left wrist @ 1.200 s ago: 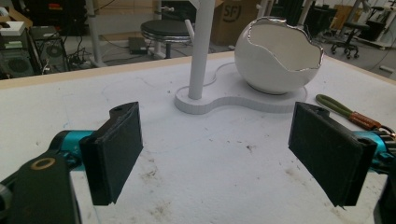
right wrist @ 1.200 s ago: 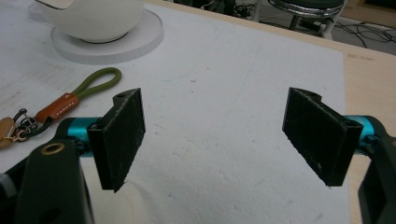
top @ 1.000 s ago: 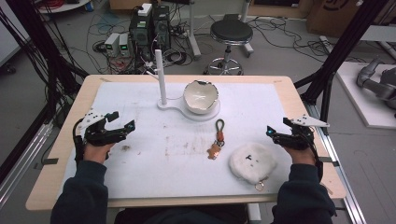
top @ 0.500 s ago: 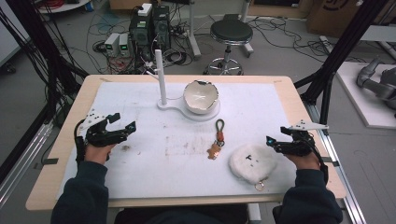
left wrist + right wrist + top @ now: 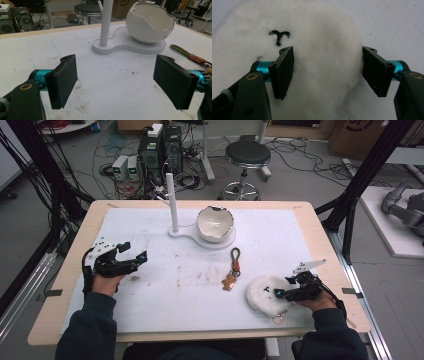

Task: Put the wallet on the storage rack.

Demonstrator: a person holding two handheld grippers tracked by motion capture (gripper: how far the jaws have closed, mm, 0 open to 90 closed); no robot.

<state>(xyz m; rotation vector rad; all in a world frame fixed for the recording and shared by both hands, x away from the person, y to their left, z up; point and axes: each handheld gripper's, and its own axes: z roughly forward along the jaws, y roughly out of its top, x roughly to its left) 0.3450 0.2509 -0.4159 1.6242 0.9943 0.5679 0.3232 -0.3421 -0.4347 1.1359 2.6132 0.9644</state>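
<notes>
A white fluffy plush with a small black stitched mark lies near the table's front right. My right gripper stands open over its right part, one jaw pressed into the fur and the other at the plush's edge. A gold ring pokes out below the plush. A keychain with a green loop and brown charm lies mid-table. My left gripper hovers open at the left, nothing between its jaws. A white eggshell-shaped bowl sits on a white stand with a post.
A white mat with brown stains covers the wooden table. Beyond the far edge are a black stool, computer boxes and cables on the floor. Black frame posts flank the table.
My right gripper has moved down and left from the table's right edge onto the white plush. The left gripper has barely shifted.
</notes>
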